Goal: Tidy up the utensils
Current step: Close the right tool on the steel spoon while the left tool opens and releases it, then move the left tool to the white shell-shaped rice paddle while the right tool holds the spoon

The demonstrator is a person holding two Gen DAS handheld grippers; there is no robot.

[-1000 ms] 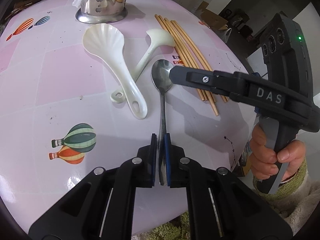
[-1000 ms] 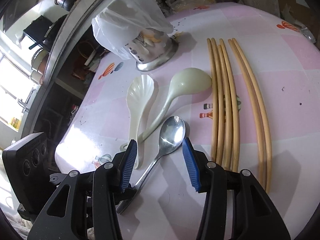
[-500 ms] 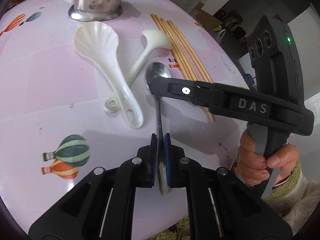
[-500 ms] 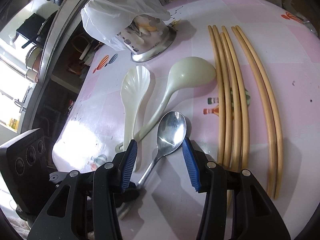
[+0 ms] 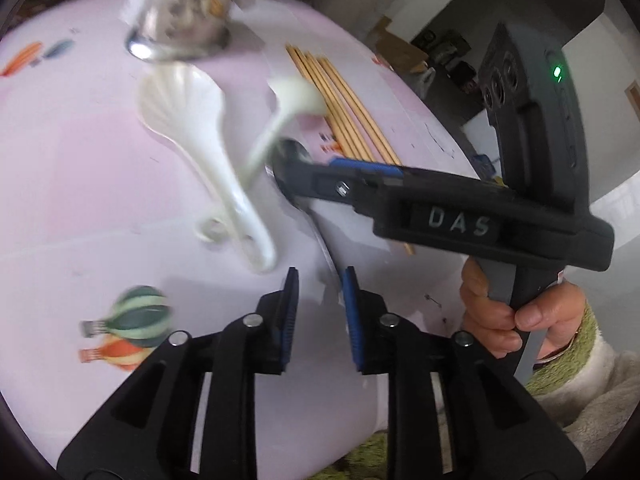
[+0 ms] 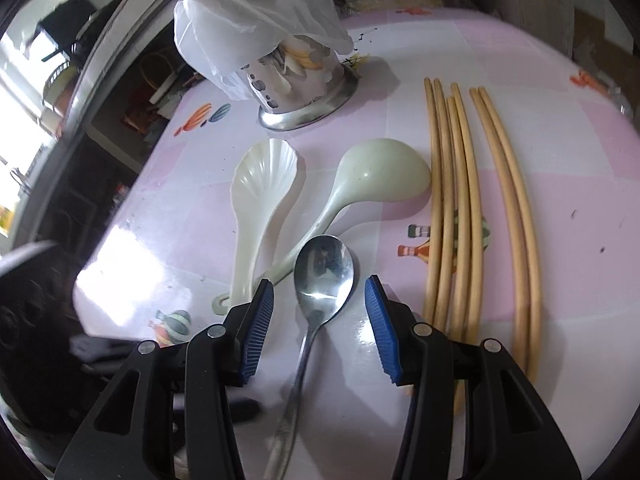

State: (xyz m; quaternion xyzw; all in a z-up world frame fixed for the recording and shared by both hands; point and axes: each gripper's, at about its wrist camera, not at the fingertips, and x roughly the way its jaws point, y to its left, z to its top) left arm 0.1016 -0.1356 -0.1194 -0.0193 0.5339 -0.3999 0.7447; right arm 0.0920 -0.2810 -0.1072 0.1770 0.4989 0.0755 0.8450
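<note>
The left gripper (image 5: pixel 319 303) has just been opening, its jaws now apart around the metal spoon's (image 6: pixel 323 276) handle. The right gripper (image 6: pixel 319 305) stands half open, pads clear of the spoon bowl between them. Its side reads "DAS". The utensil holder (image 6: pixel 298 92) ahead sits half under a plastic bag (image 6: pixel 248 20); the left view is blurred.

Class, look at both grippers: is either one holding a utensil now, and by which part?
Neither. The left gripper has just been opening off the metal spoon handle; the right gripper straddles its bowl, open.
</note>
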